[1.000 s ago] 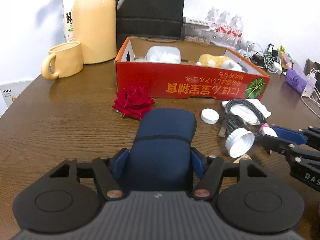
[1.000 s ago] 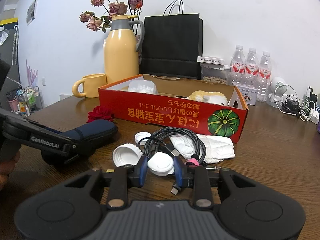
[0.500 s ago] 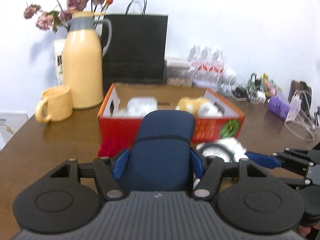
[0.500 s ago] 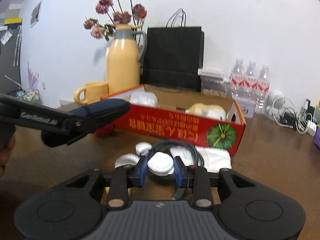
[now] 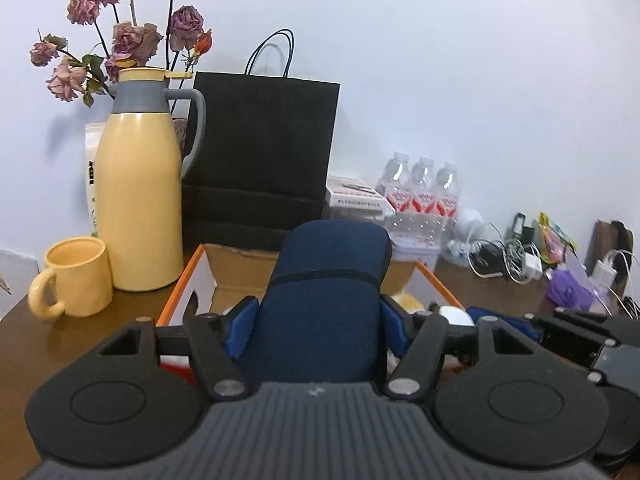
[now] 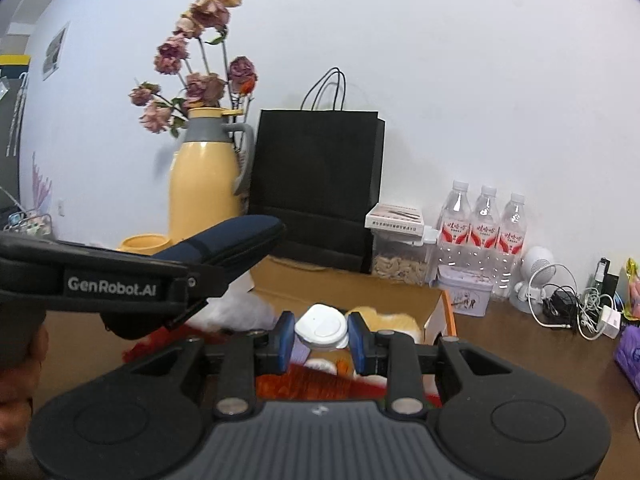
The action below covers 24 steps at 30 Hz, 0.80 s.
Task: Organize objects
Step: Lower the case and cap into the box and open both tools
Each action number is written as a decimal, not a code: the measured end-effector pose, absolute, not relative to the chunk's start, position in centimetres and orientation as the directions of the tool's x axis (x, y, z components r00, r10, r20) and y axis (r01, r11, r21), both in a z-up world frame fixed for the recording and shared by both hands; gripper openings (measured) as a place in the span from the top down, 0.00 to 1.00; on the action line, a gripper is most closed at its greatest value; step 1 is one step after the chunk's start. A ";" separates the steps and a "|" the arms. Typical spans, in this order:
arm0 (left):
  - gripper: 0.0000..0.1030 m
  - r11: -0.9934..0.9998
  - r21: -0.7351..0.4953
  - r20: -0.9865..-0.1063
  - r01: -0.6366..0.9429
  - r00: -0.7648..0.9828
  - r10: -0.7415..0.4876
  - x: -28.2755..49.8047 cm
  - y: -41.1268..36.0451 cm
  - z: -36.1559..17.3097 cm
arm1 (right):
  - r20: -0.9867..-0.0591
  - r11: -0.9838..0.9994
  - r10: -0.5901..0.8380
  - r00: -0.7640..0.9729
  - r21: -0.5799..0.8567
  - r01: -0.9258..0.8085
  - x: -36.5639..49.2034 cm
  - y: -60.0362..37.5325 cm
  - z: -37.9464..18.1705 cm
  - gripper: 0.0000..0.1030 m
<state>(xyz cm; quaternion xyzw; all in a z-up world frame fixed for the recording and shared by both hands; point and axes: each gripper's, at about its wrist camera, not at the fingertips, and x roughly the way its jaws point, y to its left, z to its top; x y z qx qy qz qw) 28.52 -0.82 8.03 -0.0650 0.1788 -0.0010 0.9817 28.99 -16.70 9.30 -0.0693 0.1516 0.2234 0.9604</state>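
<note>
A navy blue zip case [image 5: 326, 304] is clamped between the blue pads of my left gripper [image 5: 316, 320], held up over the near wall of the red cardboard box [image 5: 188, 280]. In the right wrist view the same case [image 6: 228, 240] pokes in from the left above the box [image 6: 352, 296]. My right gripper [image 6: 320, 338] is shut on a round white lid [image 6: 320, 326], raised over the box's near side. The lid [image 5: 454, 315] and right gripper's fingertips [image 5: 516, 326] show at the right of the left wrist view. A white and orange plush toy [image 6: 394, 318] lies inside the box.
A yellow flask [image 5: 138, 200] with dried roses and a yellow mug [image 5: 76, 280] stand left of the box. A black paper bag [image 5: 260, 152] stands behind it. Water bottles [image 6: 484, 228], a clear container [image 6: 400, 264], chargers and cables [image 6: 568, 304] crowd the back right.
Both grippers rose from the table and moved forward to the box, carrying the blue case and the white lid. The rose, cable and loose lids dropped out of sight below.
</note>
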 end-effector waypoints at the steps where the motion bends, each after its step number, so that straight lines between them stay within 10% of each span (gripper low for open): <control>1: 0.37 0.991 -0.131 -0.350 -0.025 0.937 -0.022 29.3 -0.8 8.0 | -0.324 0.892 0.406 0.854 -0.063 -0.448 29.8 -16.4 9.3 0.73; 22: 0.36 0.996 -0.086 -0.409 0.001 0.912 -0.037 38.4 -0.6 4.0 | -0.450 0.909 0.385 0.806 0.033 -0.416 41.9 -15.7 3.8 0.71; 24: 0.24 0.997 -0.074 -0.380 0.000 0.924 -0.028 38.0 -0.7 4.3 | -0.451 0.908 0.384 0.806 0.029 -0.417 41.7 -15.7 3.7 0.69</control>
